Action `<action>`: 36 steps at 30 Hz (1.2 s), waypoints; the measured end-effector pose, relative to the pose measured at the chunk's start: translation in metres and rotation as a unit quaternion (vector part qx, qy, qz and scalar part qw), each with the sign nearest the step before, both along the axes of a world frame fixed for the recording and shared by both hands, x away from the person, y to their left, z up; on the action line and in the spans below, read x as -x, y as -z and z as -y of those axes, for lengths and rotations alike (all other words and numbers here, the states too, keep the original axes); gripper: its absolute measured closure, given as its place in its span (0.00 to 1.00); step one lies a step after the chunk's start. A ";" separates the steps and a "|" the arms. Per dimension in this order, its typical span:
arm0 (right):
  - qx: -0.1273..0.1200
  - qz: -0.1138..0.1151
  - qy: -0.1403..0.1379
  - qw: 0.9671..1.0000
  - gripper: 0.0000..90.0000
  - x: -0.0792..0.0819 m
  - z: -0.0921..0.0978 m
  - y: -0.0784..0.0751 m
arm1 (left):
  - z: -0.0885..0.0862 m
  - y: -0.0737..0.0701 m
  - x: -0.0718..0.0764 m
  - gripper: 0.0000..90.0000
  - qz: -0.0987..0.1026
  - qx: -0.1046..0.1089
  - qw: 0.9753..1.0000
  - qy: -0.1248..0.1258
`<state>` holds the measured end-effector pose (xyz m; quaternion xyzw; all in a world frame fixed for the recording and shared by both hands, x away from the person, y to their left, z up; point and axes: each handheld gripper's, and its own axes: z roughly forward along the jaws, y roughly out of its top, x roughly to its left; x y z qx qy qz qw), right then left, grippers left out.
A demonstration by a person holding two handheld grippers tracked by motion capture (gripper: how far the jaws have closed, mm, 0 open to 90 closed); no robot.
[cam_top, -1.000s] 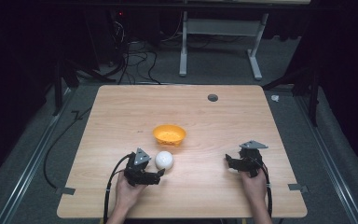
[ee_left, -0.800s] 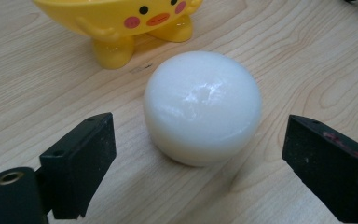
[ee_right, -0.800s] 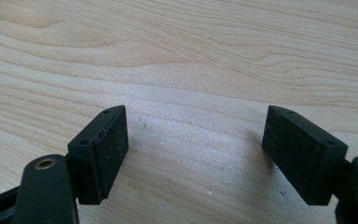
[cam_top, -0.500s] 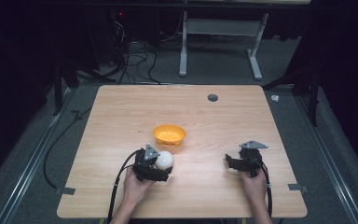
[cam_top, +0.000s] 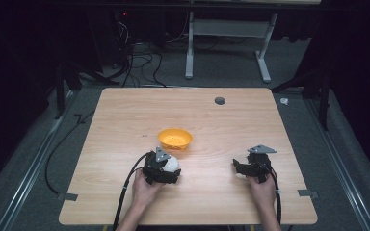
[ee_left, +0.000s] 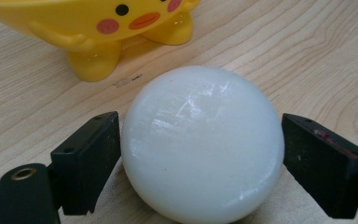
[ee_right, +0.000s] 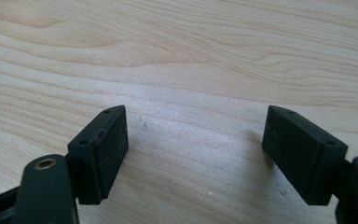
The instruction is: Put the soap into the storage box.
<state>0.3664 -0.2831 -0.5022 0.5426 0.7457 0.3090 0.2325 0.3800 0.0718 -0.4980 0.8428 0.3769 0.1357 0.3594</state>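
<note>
A glossy white ball (ee_left: 200,144) rests on the wooden table (cam_top: 125,120) just in front of a yellow bowl (ee_left: 98,18) with a cartoon face and stubby feet. My left gripper (ee_left: 200,154) is open, one jaw on each side of the ball at its widest part, close to its surface. In the high view the ball (cam_top: 174,162) peeks out of the left gripper (cam_top: 169,169), right below the bowl (cam_top: 175,138). My right gripper (ee_right: 196,149) is open over bare wood, at the table's front right (cam_top: 241,168).
A dark round grommet hole (cam_top: 219,100) sits near the table's far edge. Tape tabs mark the front corners (cam_top: 67,196). Beyond the table are a desk frame (cam_top: 226,43) and cables on the floor.
My left gripper has slid forward and right, so the ball now lies between its jaws instead of beside it. The right gripper has stayed put.
</note>
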 end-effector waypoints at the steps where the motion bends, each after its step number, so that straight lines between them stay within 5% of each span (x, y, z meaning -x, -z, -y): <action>1: 0.001 0.001 0.000 1.000 0.26 0.000 0.000 0.000 | 0.000 0.000 0.000 0.17 -0.004 0.000 1.000 0.002; 6: 0.001 0.001 0.000 1.000 0.26 0.000 0.000 0.000 | 0.001 0.002 0.000 0.25 -0.003 -0.010 1.000 0.001; 20: 0.000 0.000 0.000 1.000 0.26 0.000 0.000 0.000 | 0.002 0.001 0.001 0.26 0.004 -0.016 1.000 0.005; 36: 0.000 0.000 -0.002 1.000 0.26 0.000 0.000 0.000 | -0.005 -0.012 0.006 0.26 -0.004 0.017 1.000 0.014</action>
